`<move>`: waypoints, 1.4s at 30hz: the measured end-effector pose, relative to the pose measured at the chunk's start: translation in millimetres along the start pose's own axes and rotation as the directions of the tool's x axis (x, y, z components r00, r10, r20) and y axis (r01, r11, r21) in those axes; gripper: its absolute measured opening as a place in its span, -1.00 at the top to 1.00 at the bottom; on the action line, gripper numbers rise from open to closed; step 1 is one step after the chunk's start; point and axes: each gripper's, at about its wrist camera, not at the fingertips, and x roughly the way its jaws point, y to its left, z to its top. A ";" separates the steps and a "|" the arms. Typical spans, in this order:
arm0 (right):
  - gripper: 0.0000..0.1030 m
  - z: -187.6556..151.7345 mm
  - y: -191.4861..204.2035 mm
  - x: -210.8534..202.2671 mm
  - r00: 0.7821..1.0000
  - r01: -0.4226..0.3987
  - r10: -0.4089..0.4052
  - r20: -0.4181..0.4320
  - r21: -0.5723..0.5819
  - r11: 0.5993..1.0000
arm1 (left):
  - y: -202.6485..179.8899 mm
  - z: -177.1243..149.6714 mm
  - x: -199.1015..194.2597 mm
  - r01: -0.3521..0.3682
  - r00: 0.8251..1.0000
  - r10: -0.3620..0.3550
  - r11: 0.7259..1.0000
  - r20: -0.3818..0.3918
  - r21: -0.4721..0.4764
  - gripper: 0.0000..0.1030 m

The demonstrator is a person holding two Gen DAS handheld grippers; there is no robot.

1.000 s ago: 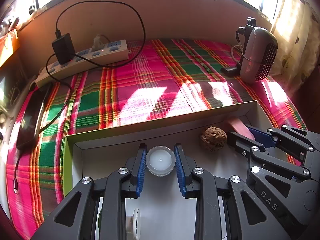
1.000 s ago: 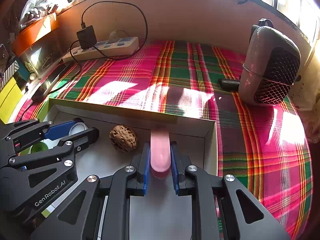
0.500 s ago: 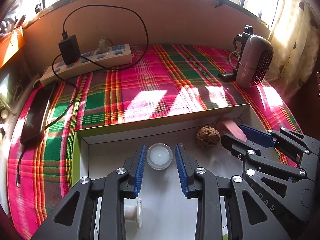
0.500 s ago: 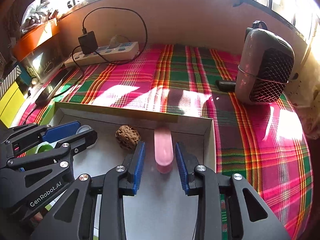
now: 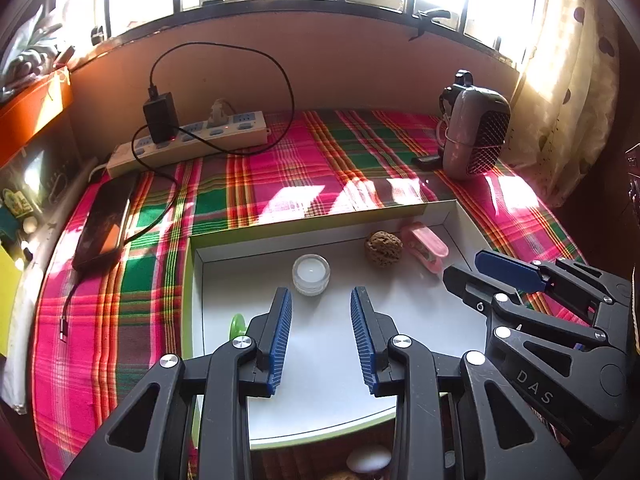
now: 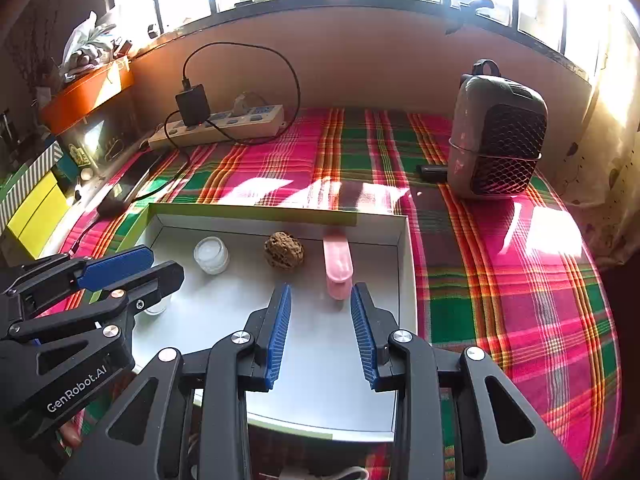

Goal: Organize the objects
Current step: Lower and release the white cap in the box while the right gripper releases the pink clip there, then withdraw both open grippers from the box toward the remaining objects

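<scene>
Looking along the left tool (image 5: 320,308), the left wrist view shows its two blue-padded jaws spread apart over the pale floor of a shallow white tray (image 5: 468,224), with nothing between them. The jaws have just been opening, and the small clear jar (image 5: 311,274) stands free on the tray floor just beyond the fingertips, touching neither pad. Farther right in the tray lie a brown walnut (image 5: 383,249) and, close beside it, a pink case (image 5: 425,245) near the far right corner. A green disc (image 5: 237,325) shows at the tray's left wall, partly hidden by the left finger. The right tool (image 5: 468,266) enters from the right edge. The tray rests on a plaid cloth (image 5: 280,176) covering the counter, which also carries a power strip (image 5: 192,144), a phone (image 5: 105,220) and a small heater (image 5: 476,136).

Looking along the right tool (image 6: 320,300), the right wrist view shows its jaws likewise released and empty; they too have just been opening. The pink case (image 6: 338,264) lies on the tray (image 6: 404,280) floor with its near end level with the fingertips, apart from both pads. The walnut (image 6: 284,250) sits just left of the case, and the jar (image 6: 211,255) farther left, all three in a row near the tray's far wall. The left tool (image 6: 164,266) reaches in from the left edge, above the tray's left part. The heater (image 6: 496,136) stands on the cloth (image 6: 500,260) beyond the tray's right corner.
</scene>
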 end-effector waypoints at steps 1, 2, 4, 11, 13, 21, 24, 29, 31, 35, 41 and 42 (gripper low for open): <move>0.37 -2.7 0.7 -4.0 1.000 0.000 0.000 0.006 0.001 1.000 | -0.1 -2.6 -4.7 -0.002 1.000 0.002 1.000 0.008 0.005 0.44; 0.37 -5.3 1.5 -7.7 1.000 0.000 -0.001 0.010 0.006 1.000 | 0.0 -5.2 -9.0 -0.005 1.000 0.005 1.000 0.012 0.006 0.44; 0.37 -10.1 2.5 -14.8 1.000 -0.001 0.001 0.015 0.015 1.000 | 0.9 -10.8 -18.4 -0.009 1.000 0.009 1.000 0.026 0.003 0.44; 0.37 -34.3 9.2 -41.9 0.999 -0.005 0.005 0.038 0.020 1.000 | 4.4 -37.8 -47.4 0.014 0.999 -0.014 1.000 0.042 -0.003 0.44; 0.37 -43.7 11.4 -49.2 0.999 -0.003 0.002 0.043 0.017 1.000 | 6.2 -48.3 -54.6 0.017 0.999 -0.017 1.000 0.044 -0.005 0.44; 0.37 -81.1 14.3 -69.0 0.999 -0.014 0.013 0.035 0.042 0.999 | 17.2 -89.0 -74.3 0.061 0.998 -0.060 0.998 0.036 -0.030 0.44; 0.37 -95.2 16.1 -76.1 0.999 -0.017 0.015 0.034 0.042 0.999 | 16.8 -104.2 -75.5 0.093 0.995 -0.093 0.995 0.020 -0.028 0.41; 0.37 -112.1 16.6 -84.3 0.999 -0.018 0.017 0.035 0.041 0.999 | 11.8 -120.6 -75.9 0.183 0.983 -0.183 0.981 0.002 -0.060 0.35; 0.37 -117.4 16.7 -85.1 0.999 -0.020 0.019 0.029 0.039 0.999 | 8.1 -123.9 -76.3 0.189 0.982 -0.190 0.980 0.000 -0.054 0.35; 0.22 -127.2 17.3 -84.3 1.000 -0.026 0.026 0.017 0.042 0.999 | 1.4 -128.8 -73.4 0.201 0.979 -0.202 0.979 -0.016 -0.042 0.35; -0.01 -136.5 18.0 -82.0 0.999 -0.032 0.032 0.001 0.042 0.999 | -5.6 -130.2 -65.5 0.203 0.978 -0.204 0.979 -0.041 -0.028 0.35; -0.01 -137.4 18.2 -81.7 0.999 -0.032 0.033 -0.001 0.042 0.999 | -6.0 -129.4 -63.8 0.204 0.978 -0.205 0.979 -0.044 -0.029 0.34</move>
